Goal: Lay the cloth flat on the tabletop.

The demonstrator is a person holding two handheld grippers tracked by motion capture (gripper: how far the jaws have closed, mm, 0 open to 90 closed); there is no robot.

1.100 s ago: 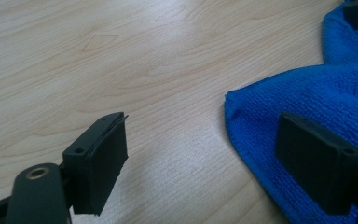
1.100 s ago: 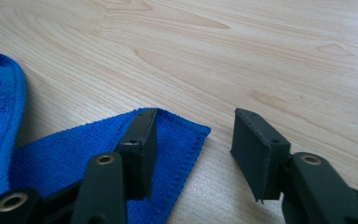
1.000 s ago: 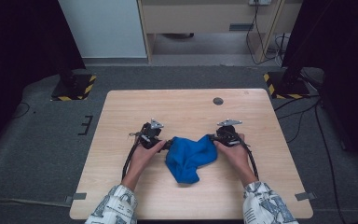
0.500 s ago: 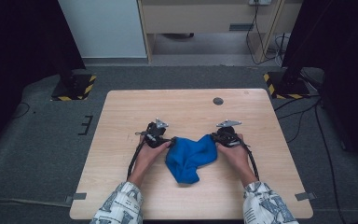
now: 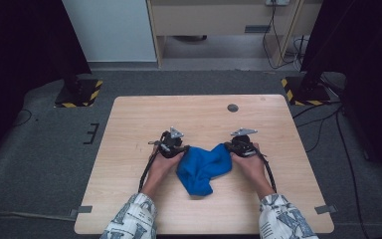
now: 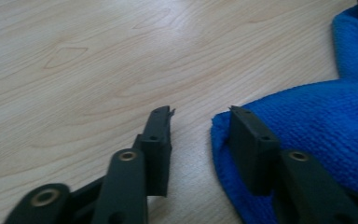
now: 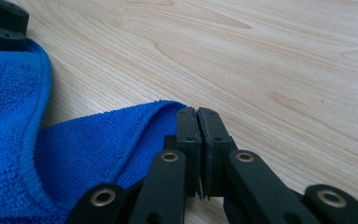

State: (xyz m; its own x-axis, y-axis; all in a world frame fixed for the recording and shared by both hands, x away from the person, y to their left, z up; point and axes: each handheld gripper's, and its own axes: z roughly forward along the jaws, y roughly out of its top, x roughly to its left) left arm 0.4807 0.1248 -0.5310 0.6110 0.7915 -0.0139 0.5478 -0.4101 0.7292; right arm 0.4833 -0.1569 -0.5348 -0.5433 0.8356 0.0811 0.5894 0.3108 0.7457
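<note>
Blue cloth [image 5: 202,167] crumpled on the near middle of the wooden table [image 5: 129,129], between both grippers. Right gripper [image 7: 197,112] pinched flat together at the cloth's right corner (edge apparently caught). Left gripper [image 6: 200,112] narrowing, still gapped, one jaw against the cloth's left corner.

Black tools [image 5: 181,149] [image 5: 230,148] with brass rivets, grey plates, black cables — patterned white sleeves [image 5: 129,219]

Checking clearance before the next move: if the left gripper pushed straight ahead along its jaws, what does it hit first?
Probably nothing: ahead of the left gripper lies bare table. The blue cloth sits beside one jaw, not ahead.
</note>
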